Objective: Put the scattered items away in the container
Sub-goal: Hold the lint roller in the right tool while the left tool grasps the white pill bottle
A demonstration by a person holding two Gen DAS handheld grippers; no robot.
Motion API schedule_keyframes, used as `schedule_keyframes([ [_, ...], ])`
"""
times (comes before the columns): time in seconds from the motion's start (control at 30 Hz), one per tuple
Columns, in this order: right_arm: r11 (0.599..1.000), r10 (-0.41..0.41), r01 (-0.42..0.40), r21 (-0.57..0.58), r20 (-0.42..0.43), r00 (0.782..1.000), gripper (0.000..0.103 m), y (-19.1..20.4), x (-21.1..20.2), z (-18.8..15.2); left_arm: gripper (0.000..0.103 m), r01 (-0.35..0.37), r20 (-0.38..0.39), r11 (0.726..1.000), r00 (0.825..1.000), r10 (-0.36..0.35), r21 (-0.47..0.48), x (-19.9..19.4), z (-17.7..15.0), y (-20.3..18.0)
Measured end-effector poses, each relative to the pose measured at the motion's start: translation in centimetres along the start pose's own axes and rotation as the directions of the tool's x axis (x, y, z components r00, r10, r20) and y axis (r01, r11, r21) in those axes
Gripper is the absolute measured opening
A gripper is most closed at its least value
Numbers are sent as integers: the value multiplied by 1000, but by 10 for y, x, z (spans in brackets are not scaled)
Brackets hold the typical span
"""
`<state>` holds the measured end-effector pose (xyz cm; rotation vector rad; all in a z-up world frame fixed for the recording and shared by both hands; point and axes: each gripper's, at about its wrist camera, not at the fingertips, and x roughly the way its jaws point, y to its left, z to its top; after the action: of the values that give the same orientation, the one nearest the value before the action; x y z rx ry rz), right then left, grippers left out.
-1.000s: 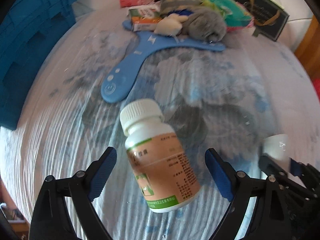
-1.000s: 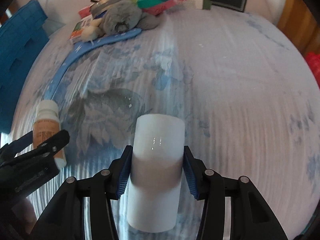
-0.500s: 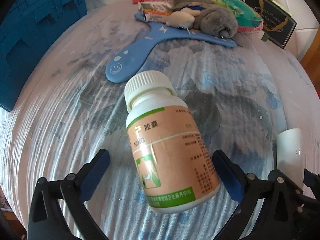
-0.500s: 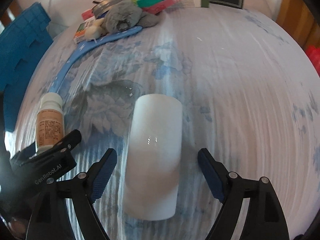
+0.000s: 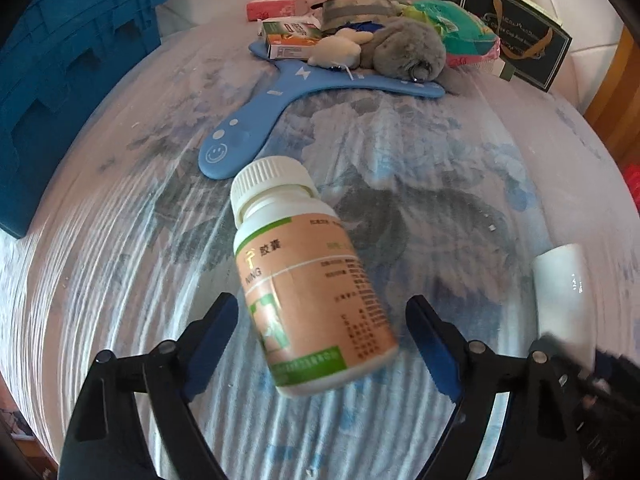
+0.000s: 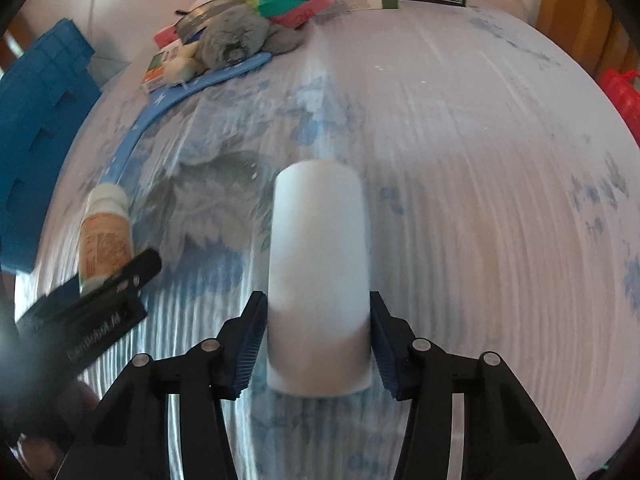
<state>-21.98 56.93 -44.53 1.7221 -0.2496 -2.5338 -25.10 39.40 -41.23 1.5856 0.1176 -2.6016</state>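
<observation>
A white pill bottle (image 5: pixel 312 292) with a tan and green label lies on the bed sheet between the pads of my left gripper (image 5: pixel 322 304). The jaws are closing, and a gap still shows on the bottle's right side. The same bottle (image 6: pixel 106 236) appears at the left of the right wrist view. My right gripper (image 6: pixel 317 300) is closing on a white cylinder (image 6: pixel 318 264), with both pads meeting its sides. That cylinder (image 5: pixel 560 280) also shows at the right edge of the left wrist view. A blue crate (image 5: pixel 60 60) stands at the bed's left side.
At the far end of the bed lie a blue boomerang-shaped board (image 5: pixel 280 92), a grey plush toy (image 5: pixel 408 48), small boxes (image 5: pixel 292 36) and a green pack (image 5: pixel 460 28). A black gift bag (image 5: pixel 520 32) leans on the wall. A red object (image 6: pixel 622 88) sits at the right.
The left jaws spread wider, then narrowed around the pill bottle, which now looks nearer. The right jaws let go of the white cylinder, opened wide, then closed back on it.
</observation>
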Motion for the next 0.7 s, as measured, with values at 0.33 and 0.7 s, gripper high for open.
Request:
schedule_keyframes([
  [0.33,996,-71,74,-55,63,995,46,14,5,-2,60,19,1,998,1000,-19,54,6,-4,-11],
  [0.7,998,3,4,-66,113,994,46,45,-24,-3,50,10,76,995,997,-18,103,-35,-4,8],
])
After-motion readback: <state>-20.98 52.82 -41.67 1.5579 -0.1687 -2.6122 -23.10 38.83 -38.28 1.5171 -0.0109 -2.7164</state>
